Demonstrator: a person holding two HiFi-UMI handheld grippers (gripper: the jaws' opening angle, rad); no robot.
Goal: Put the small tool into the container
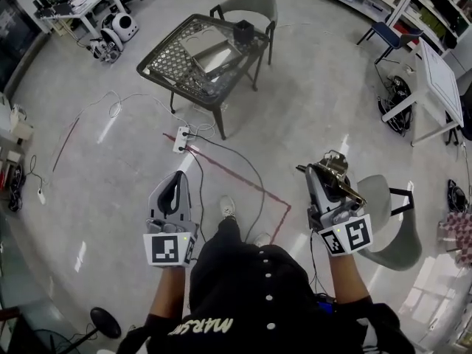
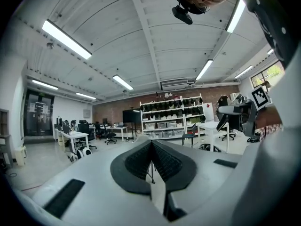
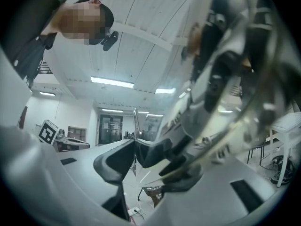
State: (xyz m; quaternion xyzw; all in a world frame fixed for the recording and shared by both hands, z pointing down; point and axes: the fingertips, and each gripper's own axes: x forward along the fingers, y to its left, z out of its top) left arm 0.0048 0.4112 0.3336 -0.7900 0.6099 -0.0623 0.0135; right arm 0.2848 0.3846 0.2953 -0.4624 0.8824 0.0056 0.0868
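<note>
My right gripper (image 1: 322, 169) is shut on a small silvery metal tool (image 1: 338, 177) with a brassy handle, held at waist height over the floor. In the right gripper view the tool (image 3: 221, 93) fills the right side, clamped between the dark pads (image 3: 115, 161). My left gripper (image 1: 177, 179) is shut with nothing in it; its ribbed pads (image 2: 138, 161) meet along the middle line. A small black container (image 1: 243, 29) stands on the far corner of a dark mesh table (image 1: 171, 66), well ahead of both grippers.
A silvery tray (image 1: 215, 56) lies on the mesh table, with a grey chair (image 1: 254, 2) behind it. On the floor between me and the table are a power strip (image 1: 181, 139), cables and a red tape line (image 1: 247, 185). Another grey chair (image 1: 394, 227) stands at my right.
</note>
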